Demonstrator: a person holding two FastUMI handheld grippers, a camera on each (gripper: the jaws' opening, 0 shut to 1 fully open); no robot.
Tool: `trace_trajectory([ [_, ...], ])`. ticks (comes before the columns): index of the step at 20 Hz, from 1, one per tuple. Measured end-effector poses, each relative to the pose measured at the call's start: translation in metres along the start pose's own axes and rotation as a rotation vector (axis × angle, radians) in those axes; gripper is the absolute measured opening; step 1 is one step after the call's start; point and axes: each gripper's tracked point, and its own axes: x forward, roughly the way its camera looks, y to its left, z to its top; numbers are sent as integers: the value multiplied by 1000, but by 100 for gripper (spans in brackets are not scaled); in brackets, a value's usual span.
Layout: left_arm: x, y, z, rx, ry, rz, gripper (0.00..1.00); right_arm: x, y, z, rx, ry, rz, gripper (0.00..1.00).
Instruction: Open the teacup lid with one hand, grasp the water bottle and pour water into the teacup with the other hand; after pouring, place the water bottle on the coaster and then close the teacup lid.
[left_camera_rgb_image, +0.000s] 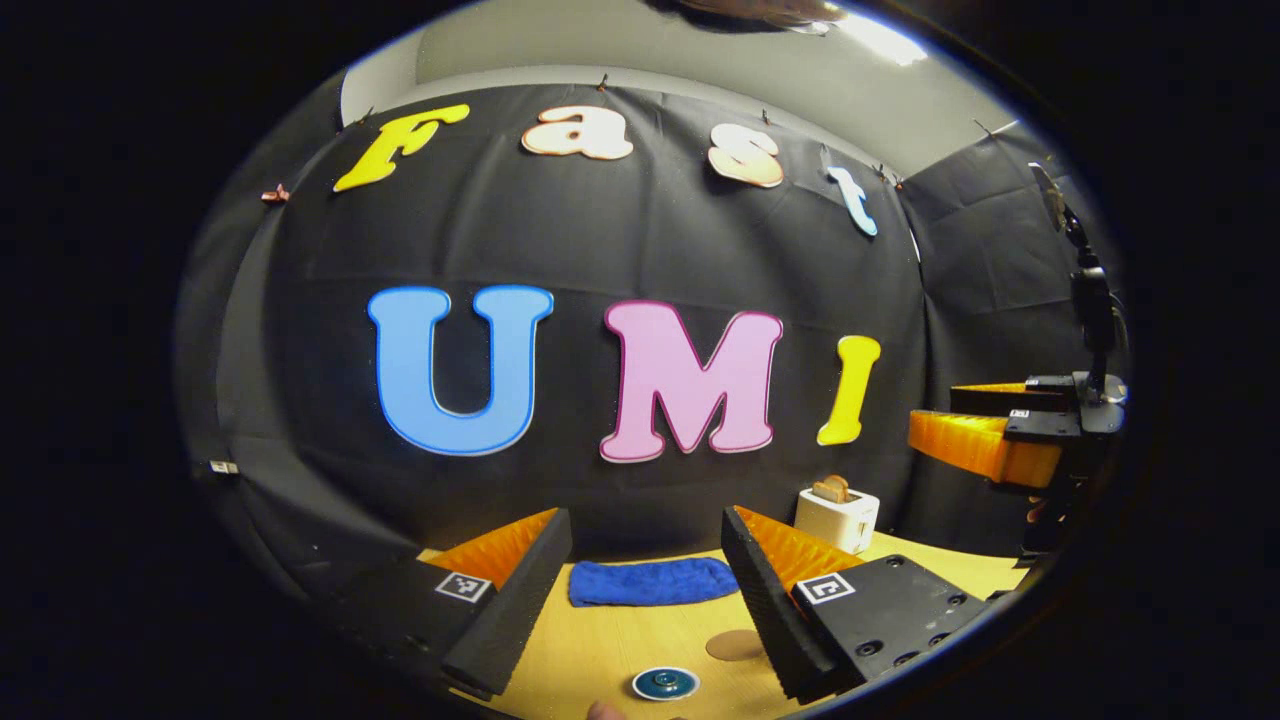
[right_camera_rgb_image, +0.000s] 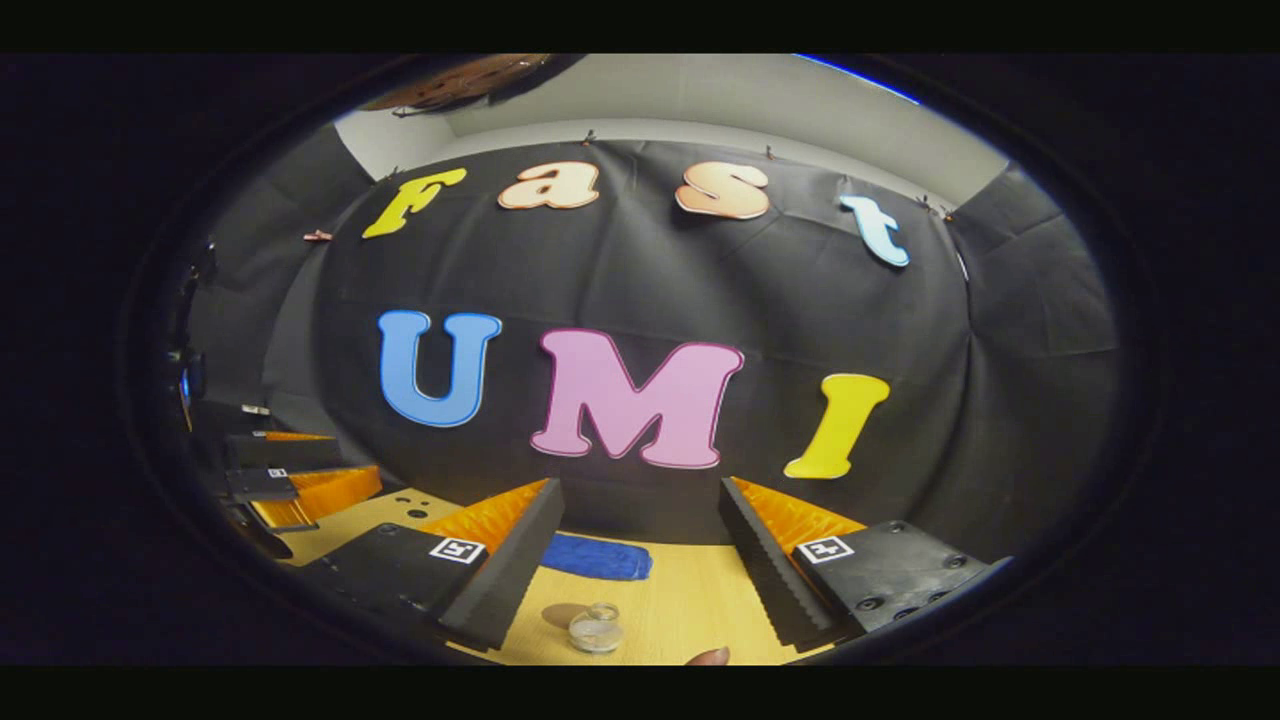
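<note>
Low in the left gripper view, a teal teacup lid (left_camera_rgb_image: 665, 684) lies on the wooden table (left_camera_rgb_image: 620, 640), with a round brown coaster (left_camera_rgb_image: 735, 645) just right of it. My left gripper (left_camera_rgb_image: 645, 545) hovers above them, open and holding nothing. In the right gripper view, a small clear glass vessel (right_camera_rgb_image: 595, 630), perhaps the water bottle seen from above, stands beside the coaster (right_camera_rgb_image: 563, 613). My right gripper (right_camera_rgb_image: 640, 520) is open above the table with nothing between its fingers. Each gripper shows in the other's view: the right gripper (left_camera_rgb_image: 985, 440) at the right edge, the left gripper (right_camera_rgb_image: 300, 480) at the left.
A folded blue towel (left_camera_rgb_image: 650, 582) (right_camera_rgb_image: 597, 557) lies at the back of the table by the black cloth wall. A white toaster (left_camera_rgb_image: 836, 515) holding bread stands at the back right. A fingertip (left_camera_rgb_image: 605, 712) (right_camera_rgb_image: 708, 656) pokes in at the bottom edge.
</note>
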Motion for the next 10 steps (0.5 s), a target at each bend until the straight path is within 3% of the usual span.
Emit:
trace_trajectory([
  [10,36,-3,-229,-36,187,67,88,17,0,-167,-54,57,-34,97],
])
